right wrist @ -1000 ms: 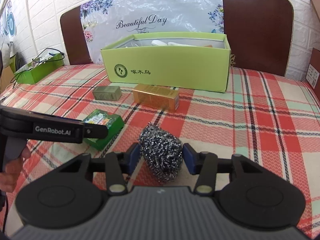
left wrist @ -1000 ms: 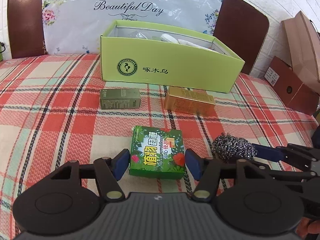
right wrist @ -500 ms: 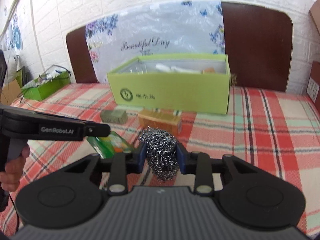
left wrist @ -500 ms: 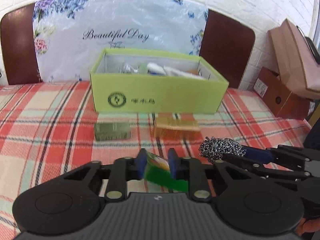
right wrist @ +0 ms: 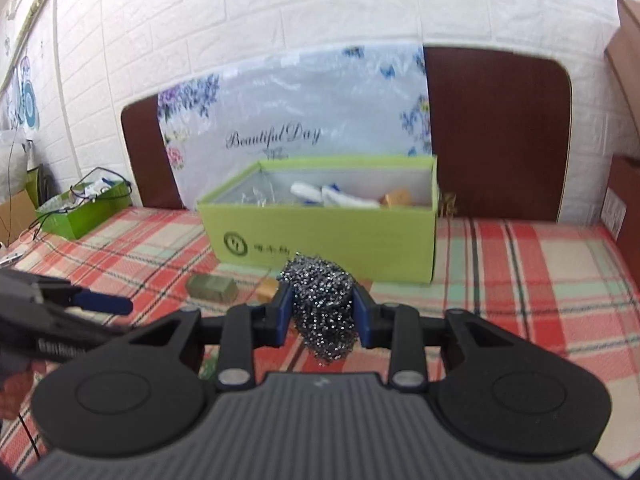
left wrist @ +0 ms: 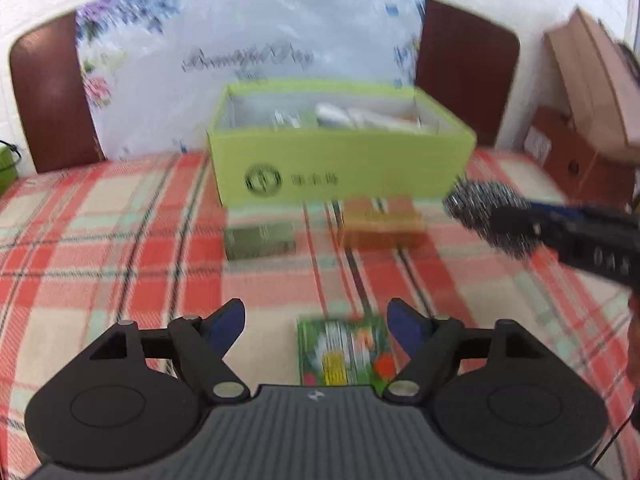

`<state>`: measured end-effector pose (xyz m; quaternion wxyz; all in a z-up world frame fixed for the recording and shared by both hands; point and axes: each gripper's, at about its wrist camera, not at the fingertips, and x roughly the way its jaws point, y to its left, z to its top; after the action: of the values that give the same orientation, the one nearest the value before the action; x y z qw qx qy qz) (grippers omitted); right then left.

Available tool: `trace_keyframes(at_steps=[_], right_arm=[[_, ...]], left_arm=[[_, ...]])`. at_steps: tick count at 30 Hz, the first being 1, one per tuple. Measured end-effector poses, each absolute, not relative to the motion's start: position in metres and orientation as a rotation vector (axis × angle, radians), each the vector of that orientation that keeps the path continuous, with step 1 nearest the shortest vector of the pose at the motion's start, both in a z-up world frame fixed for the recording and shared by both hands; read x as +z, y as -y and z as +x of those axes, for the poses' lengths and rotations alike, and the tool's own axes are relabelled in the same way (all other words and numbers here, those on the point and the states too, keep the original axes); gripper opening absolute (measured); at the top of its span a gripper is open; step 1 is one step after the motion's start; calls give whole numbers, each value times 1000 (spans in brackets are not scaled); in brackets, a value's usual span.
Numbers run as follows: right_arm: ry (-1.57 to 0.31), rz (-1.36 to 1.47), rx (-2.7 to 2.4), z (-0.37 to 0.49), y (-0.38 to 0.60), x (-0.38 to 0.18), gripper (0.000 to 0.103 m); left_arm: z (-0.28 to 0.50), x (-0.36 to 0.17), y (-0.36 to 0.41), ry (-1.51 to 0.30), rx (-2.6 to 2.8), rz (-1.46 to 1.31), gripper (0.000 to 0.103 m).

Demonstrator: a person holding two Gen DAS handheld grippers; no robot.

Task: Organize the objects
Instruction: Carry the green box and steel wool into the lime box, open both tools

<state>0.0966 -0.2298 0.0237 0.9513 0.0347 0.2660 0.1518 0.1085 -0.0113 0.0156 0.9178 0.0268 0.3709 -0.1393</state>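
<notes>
Nearest, left gripper (left wrist: pixel 316 322) spread wide above the small green printed carton (left wrist: pixel 344 350) lying loose on the plaid cloth; right gripper (right wrist: pixel 322 312) clamped on the silvery steel-wool scourer ball (right wrist: pixel 323 312), raised. Best carried level over the lime-green open cardboard box (right wrist: pixel 324 236) rim before release. Legible beyond: "Beautiful Day" on the floral plastic bag (right wrist: pixel 280 120).

Steel scourer (right wrist: pixel 323 312) clamped; green box (left wrist: pixel 345 350) flat

A floral plastic sheet (right wrist: pixel 296 120) was seen behind the plaid tablecloth (right wrist: pixel 540 264); brown cartons (left wrist: pixel 588 120) were noted right of the sheet.
</notes>
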Motion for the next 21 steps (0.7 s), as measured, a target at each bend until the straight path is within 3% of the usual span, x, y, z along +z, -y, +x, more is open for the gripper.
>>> trace_keyframes(at_steps=[6, 9, 10, 21], right_arm=[[-583, 77, 321, 93, 221, 8, 32], [-591, 67, 320, 90, 222, 7, 32], [-592, 65, 319, 90, 222, 7, 32], [-529, 50, 320, 99, 224, 30, 32]], left_arm=[[114, -16, 31, -829, -288, 104, 81], [120, -20, 30, -847, -290, 94, 65], [120, -19, 28, -846, -288, 76, 65], [130, 46, 24, -695, -316, 24, 64]])
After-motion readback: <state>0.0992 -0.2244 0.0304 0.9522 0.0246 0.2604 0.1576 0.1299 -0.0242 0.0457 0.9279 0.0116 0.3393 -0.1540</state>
